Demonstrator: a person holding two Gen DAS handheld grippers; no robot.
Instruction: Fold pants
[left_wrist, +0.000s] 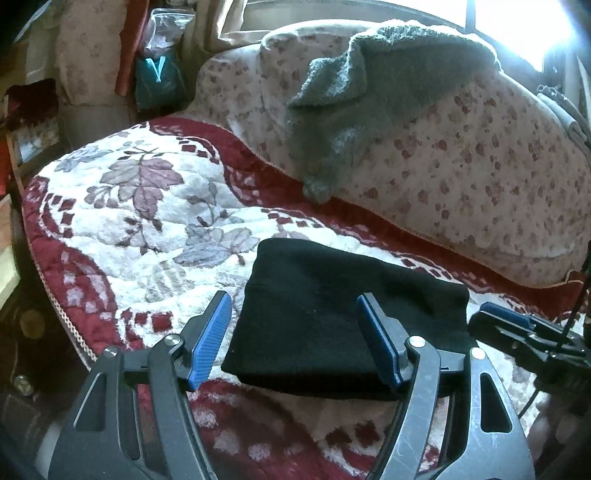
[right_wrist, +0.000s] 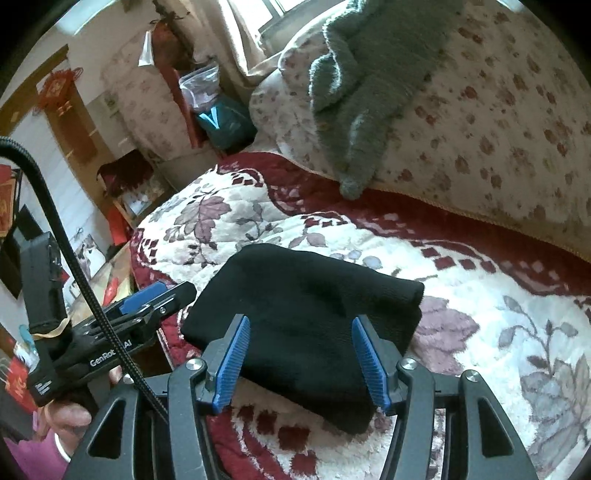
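the black pants (left_wrist: 343, 325) lie as a compact folded bundle on the red-and-white floral blanket (left_wrist: 140, 206), in the lower middle of both views, with a rounded fold edge along the upper side. the bundle looks thick and layered, so the folding seems to be at or near its last step; whether one more fold is meant i cannot tell from this alone.

the left hand-held gripper (left_wrist: 299, 336) hangs over the near edge of the bundle with its blue pads (left_wrist: 210, 339) spread wide and nothing pinched between them. the right hand-held gripper (right_wrist: 303, 362) is likewise spread, its pads (right_wrist: 232, 362) to either side of the bundle's near part and clear of the cloth; it holds nothing. in the right wrist view the left hand-held gripper shows at the lower left, beside the bundle's left edge.

beyond, in the upper right of both frames, a grey fleecy garment (left_wrist: 373, 92) drapes over a flowered quilt roll (left_wrist: 461, 177), well apart from the pants.

next, i judge, comes either a tidy-up or a finish: if an edge sits loose, the pads should close on the whole stack, since a soft knit slips and the top layer alone would peel off. otherwise both grippers simply draw clear without snagging it.
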